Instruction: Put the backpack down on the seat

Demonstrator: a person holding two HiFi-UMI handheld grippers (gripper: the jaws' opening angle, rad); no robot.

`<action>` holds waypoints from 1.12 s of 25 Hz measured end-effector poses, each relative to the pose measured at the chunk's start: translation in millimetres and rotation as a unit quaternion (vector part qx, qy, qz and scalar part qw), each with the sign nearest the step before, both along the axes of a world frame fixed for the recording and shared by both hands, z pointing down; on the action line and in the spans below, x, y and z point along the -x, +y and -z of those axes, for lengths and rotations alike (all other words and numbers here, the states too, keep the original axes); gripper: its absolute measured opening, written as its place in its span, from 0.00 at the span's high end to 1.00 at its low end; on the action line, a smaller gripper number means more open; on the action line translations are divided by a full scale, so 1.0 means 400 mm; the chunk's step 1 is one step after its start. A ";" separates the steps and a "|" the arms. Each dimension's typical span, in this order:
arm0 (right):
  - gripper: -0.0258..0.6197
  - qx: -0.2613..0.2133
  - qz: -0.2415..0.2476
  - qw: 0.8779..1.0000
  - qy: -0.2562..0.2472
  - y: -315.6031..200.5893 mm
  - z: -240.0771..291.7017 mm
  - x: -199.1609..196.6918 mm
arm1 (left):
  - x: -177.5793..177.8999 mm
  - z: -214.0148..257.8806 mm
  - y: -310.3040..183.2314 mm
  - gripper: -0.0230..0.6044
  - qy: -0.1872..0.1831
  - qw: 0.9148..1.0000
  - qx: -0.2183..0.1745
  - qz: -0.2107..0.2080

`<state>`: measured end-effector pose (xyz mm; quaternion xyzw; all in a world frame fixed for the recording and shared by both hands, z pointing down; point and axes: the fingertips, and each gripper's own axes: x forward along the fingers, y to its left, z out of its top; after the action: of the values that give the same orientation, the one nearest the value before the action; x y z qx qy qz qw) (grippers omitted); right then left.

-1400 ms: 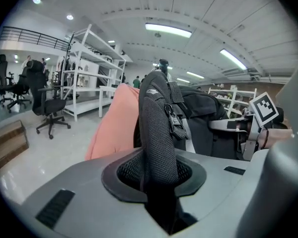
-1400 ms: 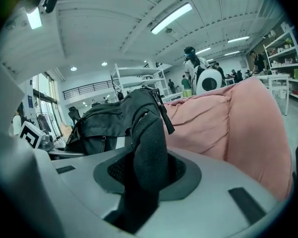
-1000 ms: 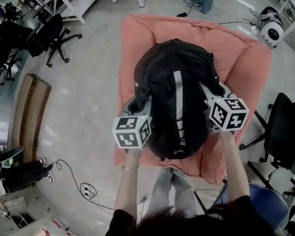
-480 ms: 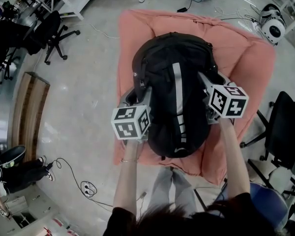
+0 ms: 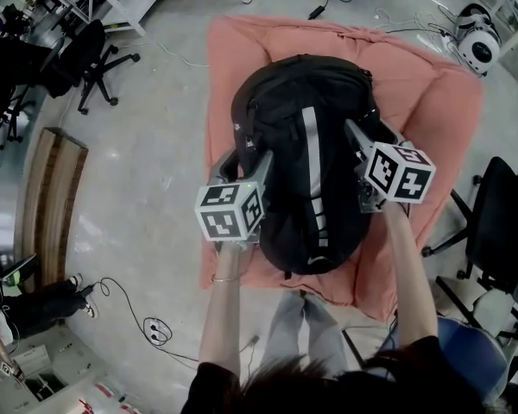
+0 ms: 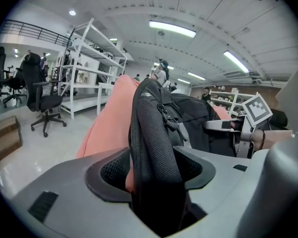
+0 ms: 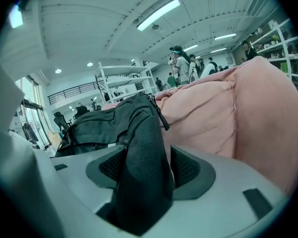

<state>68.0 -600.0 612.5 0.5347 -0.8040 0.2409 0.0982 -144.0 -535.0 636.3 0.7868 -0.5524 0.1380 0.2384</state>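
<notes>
In the head view the black backpack (image 5: 306,162) lay lengthwise on the pink cushioned seat (image 5: 432,102) at the centre of the frame, its top toward the upper edge and its grey stripe facing up. The left gripper (image 5: 242,169) reached in at the pack's left flank and the right gripper (image 5: 367,141) at its right flank, so the pack sat directly between the two. In the left gripper view a black mesh strap (image 6: 151,148) ran up through the middle of the jaws, which were opening; pink cushion showed in the gap between the strap and the left-hand pad. In the right gripper view another mesh strap (image 7: 141,167) likewise stood between opening jaws, leaning on the left-hand pad with clear space before the right-hand one, and the pink seat filled the right of that frame. Against the frame from a second earlier, the pack had shifted slightly toward the upper edge of the head view and looked more settled into the cushion, and both grippers had moved up with it.
</notes>
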 end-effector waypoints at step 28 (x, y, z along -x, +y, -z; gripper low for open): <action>0.92 -0.081 0.041 0.995 0.041 0.265 0.272 0.003 | -0.017 0.296 0.239 0.92 -0.077 0.994 -0.082 0.001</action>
<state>66.7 -493.8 503.9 0.5169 -0.8375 0.1483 0.0972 -137.2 -439.3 517.9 0.7900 -0.5796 0.1517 0.1301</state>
